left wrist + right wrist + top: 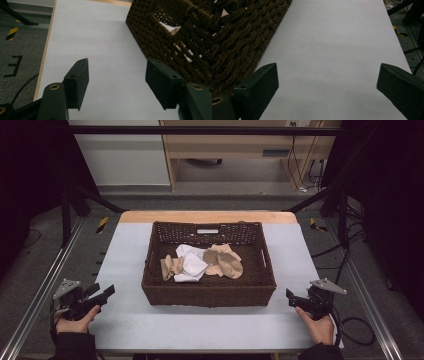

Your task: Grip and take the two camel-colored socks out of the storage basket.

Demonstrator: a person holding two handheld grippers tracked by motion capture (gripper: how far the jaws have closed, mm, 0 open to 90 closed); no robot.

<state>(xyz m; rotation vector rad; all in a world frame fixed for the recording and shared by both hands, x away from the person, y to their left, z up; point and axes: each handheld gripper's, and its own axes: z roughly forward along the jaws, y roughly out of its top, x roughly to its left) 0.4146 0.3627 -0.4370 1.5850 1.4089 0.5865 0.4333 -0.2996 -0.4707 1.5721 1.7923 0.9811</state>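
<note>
The basket (209, 292), dark brown and woven, sits in the middle of the white table (130, 320) and holds a loose pile of socks, 1 white sock (192, 265) lying between 2 tan socks (225, 261). The left gripper (102, 296) rests on the table just off the basket's near left corner, held in a hand (75, 324), its jaws spread with nothing between them. The right gripper (291, 298) sits off the basket's near right corner, its jaws also wide apart over bare table.
</note>
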